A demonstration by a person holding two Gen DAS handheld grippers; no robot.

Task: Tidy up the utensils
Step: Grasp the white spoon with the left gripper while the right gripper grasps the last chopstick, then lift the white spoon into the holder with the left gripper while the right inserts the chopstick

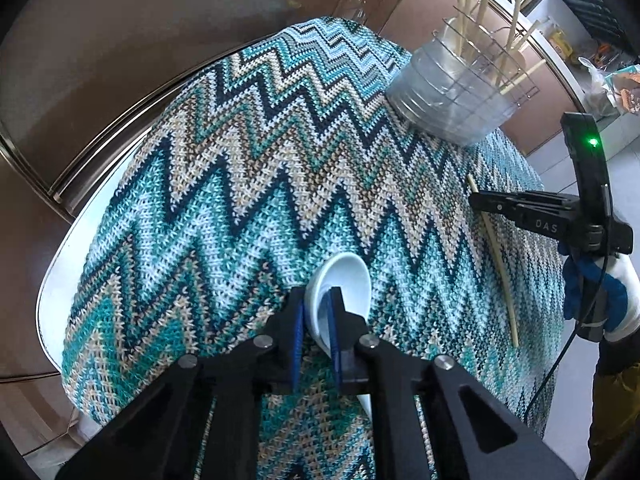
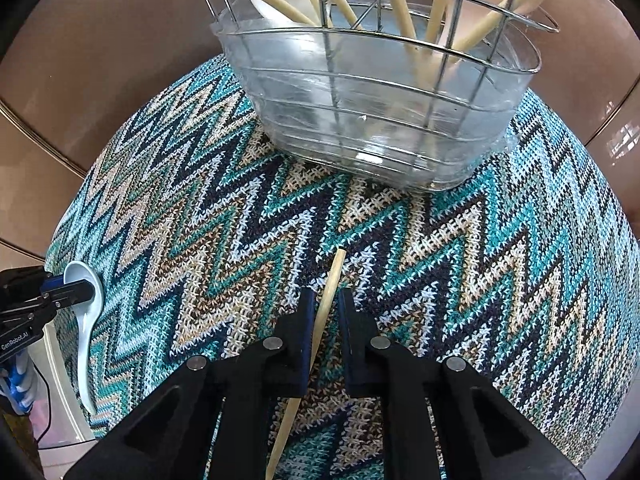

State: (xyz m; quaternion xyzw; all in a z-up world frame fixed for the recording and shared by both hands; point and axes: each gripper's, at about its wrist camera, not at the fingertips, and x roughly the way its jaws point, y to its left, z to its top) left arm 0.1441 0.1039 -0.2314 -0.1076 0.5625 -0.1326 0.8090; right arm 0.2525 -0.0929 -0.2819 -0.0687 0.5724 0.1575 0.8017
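Bench (image 1: 52, 288) under zigzag knit cloth (image 1: 248, 184), brown cabinets behind; left gripper (image 1: 316, 320) fingers clenched on white soup spoon (image 1: 344, 280), right gripper (image 2: 325, 312) fingers released astride chopstick (image 2: 326, 296).

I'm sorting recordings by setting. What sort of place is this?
Most likely a home kitchen. A wire utensil basket holding wooden chopsticks stands on a zigzag-knit tablecloth, brown cabinet fronts run behind the table, and a cluttered countertop shows at the back.
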